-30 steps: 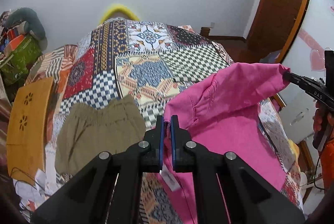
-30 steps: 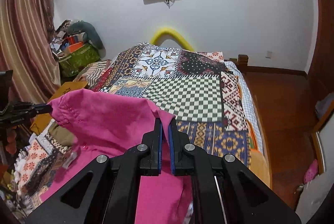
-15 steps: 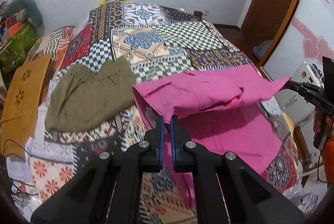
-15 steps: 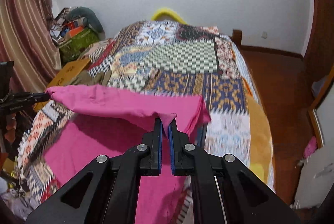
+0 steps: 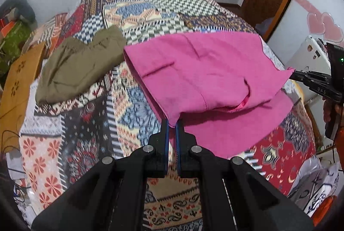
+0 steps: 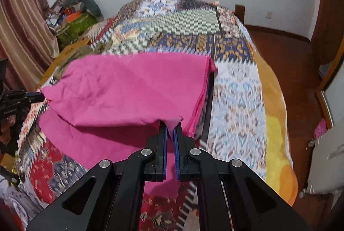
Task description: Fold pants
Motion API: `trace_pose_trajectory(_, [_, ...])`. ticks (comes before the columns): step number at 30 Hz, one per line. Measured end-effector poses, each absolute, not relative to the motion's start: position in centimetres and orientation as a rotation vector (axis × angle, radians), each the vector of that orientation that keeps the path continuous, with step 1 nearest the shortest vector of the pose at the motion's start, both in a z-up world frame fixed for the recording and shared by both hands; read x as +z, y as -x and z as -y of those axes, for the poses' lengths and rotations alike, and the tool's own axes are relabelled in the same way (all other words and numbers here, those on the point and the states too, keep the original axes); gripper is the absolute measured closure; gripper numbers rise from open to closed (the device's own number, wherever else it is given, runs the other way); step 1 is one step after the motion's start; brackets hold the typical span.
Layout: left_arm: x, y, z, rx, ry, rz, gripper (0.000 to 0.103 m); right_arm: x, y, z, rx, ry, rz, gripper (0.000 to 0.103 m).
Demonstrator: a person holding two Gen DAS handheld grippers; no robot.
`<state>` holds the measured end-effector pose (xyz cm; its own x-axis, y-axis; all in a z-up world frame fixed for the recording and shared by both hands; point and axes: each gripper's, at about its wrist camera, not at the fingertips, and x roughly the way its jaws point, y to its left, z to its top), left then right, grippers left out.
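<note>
The pink pants (image 5: 204, 76) lie folded over on the patchwork bed (image 5: 137, 15), the upper layer draped back over the lower layer near the front edge. My left gripper (image 5: 171, 123) is shut on one near corner of the upper layer. My right gripper (image 6: 170, 123) is shut on the other near corner of the pink pants (image 6: 129, 89). Each gripper shows in the other's view: the right one at the pants' right corner (image 5: 301, 77), the left one at the left corner (image 6: 32, 97).
Folded olive-brown shorts (image 5: 79, 65) lie on the bed to the left of the pink pants. A tan cardboard box (image 5: 17, 80) and a clutter pile (image 6: 75, 15) stand off the left side. A wooden floor (image 6: 286, 58) and a white appliance (image 5: 309, 56) are to the right.
Both grippers have drawn the held edge toward the front and lower, so the upper pink layer now lies flatter over the lower one. Both stay shut on the corners.
</note>
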<state>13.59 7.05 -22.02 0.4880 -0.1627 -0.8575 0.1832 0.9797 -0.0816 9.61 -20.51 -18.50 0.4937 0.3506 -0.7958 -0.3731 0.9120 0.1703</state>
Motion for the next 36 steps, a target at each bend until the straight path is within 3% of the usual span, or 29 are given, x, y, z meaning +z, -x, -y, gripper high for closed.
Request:
trace_pose_trajectory(9, [-23.3,-12.0,-7.8,-0.168,-0.070,-1.085,0.098,-20.7,-8.5,21.4,0.413,0.057,-1.032,0.098])
trace_pose_trajectory(14, [-20.8,-11.2,-7.6,-0.127,-0.120,-1.018,0.098,-20.1,-7.3,21.3,0.407,0.116,-1.033,0.097])
trace_pose_trajectory(19, [-18.3,-11.2,-5.4,-0.153,-0.194,-0.955,0.097,-17.9,-6.2,21.3,0.416,0.136,-0.975,0.075])
trace_pose_trajectory(22, [-17.9,-11.9,-3.7,-0.210,-0.200,-0.958,0.092,-16.1,-5.7,20.7,0.430,0.145,-0.913,0.068])
trace_pose_trajectory(24, [-18.2,-12.4,-2.6,-0.240,-0.209,-0.967,0.086,-15.3,-6.1,19.6,0.452,0.160,-0.886,0.067])
trace_pose_trajectory(29, [-19.4,-13.5,0.2,-0.309,-0.258,-1.006,0.084,-14.5,-6.6,16.6,0.543,0.211,-0.850,0.066])
trace_pose_trajectory(33, [-20.3,-13.9,2.0,-0.347,-0.301,-1.020,0.058,-15.2,-6.7,14.4,0.602,0.246,-0.846,0.066])
trace_pose_trajectory(36, [-20.9,-14.3,3.0,-0.356,-0.336,-1.020,0.057,-15.9,-7.0,13.2,0.647,0.234,-0.859,0.066])
